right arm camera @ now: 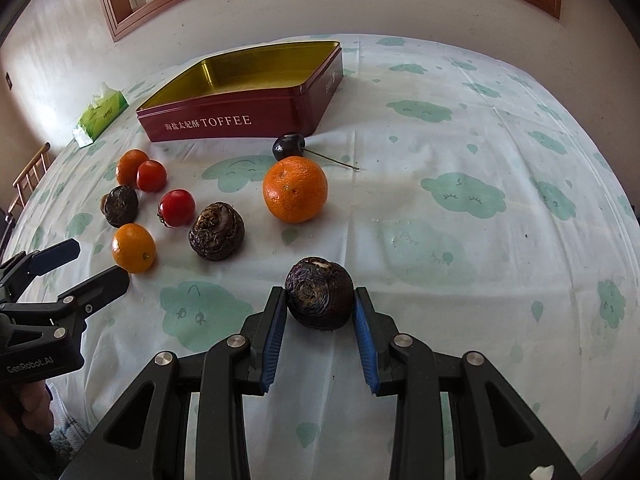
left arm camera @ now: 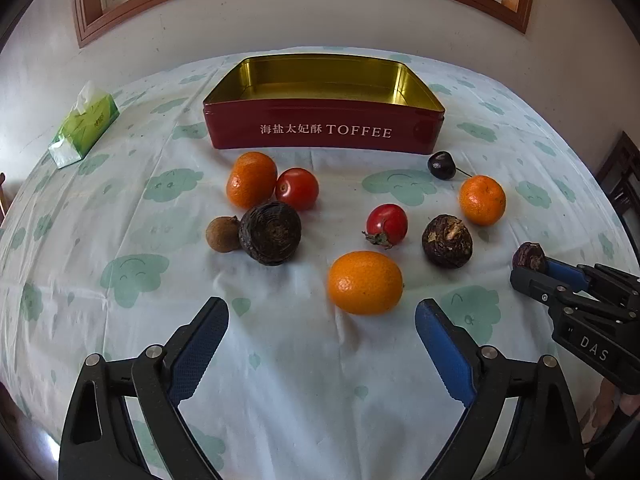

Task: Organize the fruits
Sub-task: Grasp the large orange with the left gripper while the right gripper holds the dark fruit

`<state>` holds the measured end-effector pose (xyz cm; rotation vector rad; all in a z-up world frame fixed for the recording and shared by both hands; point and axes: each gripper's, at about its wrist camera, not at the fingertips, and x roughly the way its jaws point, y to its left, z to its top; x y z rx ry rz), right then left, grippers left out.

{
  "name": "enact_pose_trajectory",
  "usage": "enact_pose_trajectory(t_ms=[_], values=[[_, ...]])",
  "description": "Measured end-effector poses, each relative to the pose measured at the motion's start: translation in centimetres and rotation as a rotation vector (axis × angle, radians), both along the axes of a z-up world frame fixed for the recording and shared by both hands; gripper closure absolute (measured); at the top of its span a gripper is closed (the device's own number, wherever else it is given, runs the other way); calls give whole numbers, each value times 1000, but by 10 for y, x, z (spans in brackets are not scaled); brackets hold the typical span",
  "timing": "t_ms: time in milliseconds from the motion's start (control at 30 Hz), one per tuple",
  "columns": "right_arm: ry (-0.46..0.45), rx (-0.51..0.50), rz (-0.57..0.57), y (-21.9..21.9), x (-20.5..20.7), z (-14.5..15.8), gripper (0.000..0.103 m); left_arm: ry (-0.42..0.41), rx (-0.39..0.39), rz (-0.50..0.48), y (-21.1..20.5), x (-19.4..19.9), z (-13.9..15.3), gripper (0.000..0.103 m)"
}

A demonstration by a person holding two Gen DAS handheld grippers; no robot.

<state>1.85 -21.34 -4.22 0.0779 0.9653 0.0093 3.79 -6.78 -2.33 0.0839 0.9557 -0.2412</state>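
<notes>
An empty red toffee tin with a gold inside stands open at the back of the table. In front of it lie three oranges, the nearest orange just past my left gripper, which is open with nothing between its fingers. Two tomatoes, two dark water chestnuts, a small brown longan and a dark cherry lie among them. My right gripper is shut on a third water chestnut, held low over the cloth to the right of the group.
A green tissue pack lies at the far left of the cloud-print tablecloth. The wall and a window are behind the table. A wooden chair stands off the left edge. A hand holds the left gripper's handle.
</notes>
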Motion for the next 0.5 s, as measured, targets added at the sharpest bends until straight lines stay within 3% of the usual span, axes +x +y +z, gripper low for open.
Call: enact_pose_trajectory(t_ms=[100, 167, 300, 500], values=[[-3, 0, 0, -1, 1, 0, 72, 8, 16, -8, -8, 6, -4, 16], [-3, 1, 0, -1, 1, 0, 72, 31, 12, -13, -11, 11, -8, 27], [-3, 2, 0, -1, 1, 0, 72, 41, -1, -17, -14, 15, -12, 35], [-3, 0, -1, -1, 1, 0, 72, 39, -14, -63, -21, 13, -13, 54]])
